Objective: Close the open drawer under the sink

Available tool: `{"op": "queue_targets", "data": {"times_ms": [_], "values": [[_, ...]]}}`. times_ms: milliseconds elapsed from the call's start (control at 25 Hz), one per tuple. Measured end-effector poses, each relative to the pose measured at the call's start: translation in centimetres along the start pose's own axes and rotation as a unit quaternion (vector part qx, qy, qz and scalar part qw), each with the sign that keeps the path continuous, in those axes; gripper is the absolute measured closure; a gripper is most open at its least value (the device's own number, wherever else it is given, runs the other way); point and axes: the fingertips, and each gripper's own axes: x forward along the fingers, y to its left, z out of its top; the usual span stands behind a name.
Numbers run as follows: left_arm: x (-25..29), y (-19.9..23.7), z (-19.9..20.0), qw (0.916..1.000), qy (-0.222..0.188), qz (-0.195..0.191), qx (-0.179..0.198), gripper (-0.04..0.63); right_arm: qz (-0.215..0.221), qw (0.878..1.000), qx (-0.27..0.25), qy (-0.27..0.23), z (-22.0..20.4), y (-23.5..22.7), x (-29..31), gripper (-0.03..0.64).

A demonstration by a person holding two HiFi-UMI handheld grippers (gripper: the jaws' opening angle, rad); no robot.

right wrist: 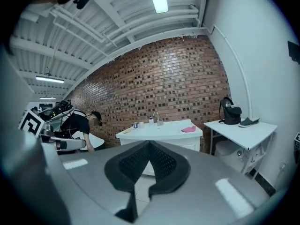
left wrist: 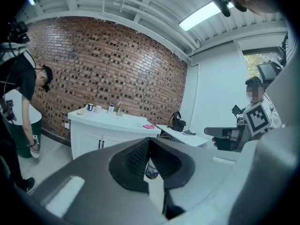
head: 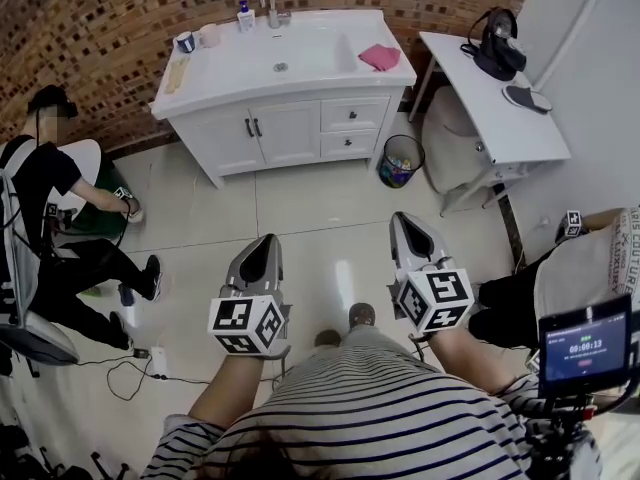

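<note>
— White drawers with dark handles (head: 355, 115), two stacked under the sink (head: 310, 53), sit well ahead of the left gripper (head: 265, 241) and the right gripper (head: 405, 219), across bare tile and a shade nearer the right one's line. From this far back we can't tell which drawer stands out.

— And how are the grippers held?

— Low and side by side, noses aimed at the white vanity cabinet (head: 285, 128). Each has its jaws drawn together with nothing between them. We judge that sensible: a push needs no grasp, so a closed tip will do.

— What do the gripper views add?

— Through the thin slit below its tips, the left gripper view catches the black mesh waste bin (left wrist: 151, 172), ahead and to the right of the cabinet. The drawers are hidden behind its jaws. The right gripper view gives us the pink cloth (right wrist: 189, 129) on the counter, seen nearly level. Only the head view shows the drawer fronts.

— So nothing begun?

— We'd say the whole approach is yet to come.
</note>
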Motion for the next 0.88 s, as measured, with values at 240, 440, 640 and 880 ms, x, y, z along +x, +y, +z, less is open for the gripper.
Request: {"op": "queue_targets", "data": {"times_ms": [240, 440, 640, 880], "values": [[-1.7, -1.8, -0.9, 0.9999, 0.008, -0.006, 0.008, 0.58, 0.016, 1.0, -0.006, 0.01, -1.0, 2.1, -1.6, 0.615], [-3.2, -3.7, -1.8, 0.9996, 0.017, 0.005, 0.023, 0.58, 0.024, 1.0, -0.01, 0.013, -1.6, 2.8, -3.1, 0.615], [-3.3, -3.9, -1.6, 0.9992, 0.024, 0.021, 0.024, 0.58, 0.029, 1.0, -0.007, 0.002, -1.1, 3.1, -3.1, 0.617], [-2.9, -6.5, -1.2, 0.9989, 0.024, 0.031, 0.026, 0.58, 0.055, 0.998, -0.018, -0.008, 0.3, 2.3, -4.6, 0.617]]}}
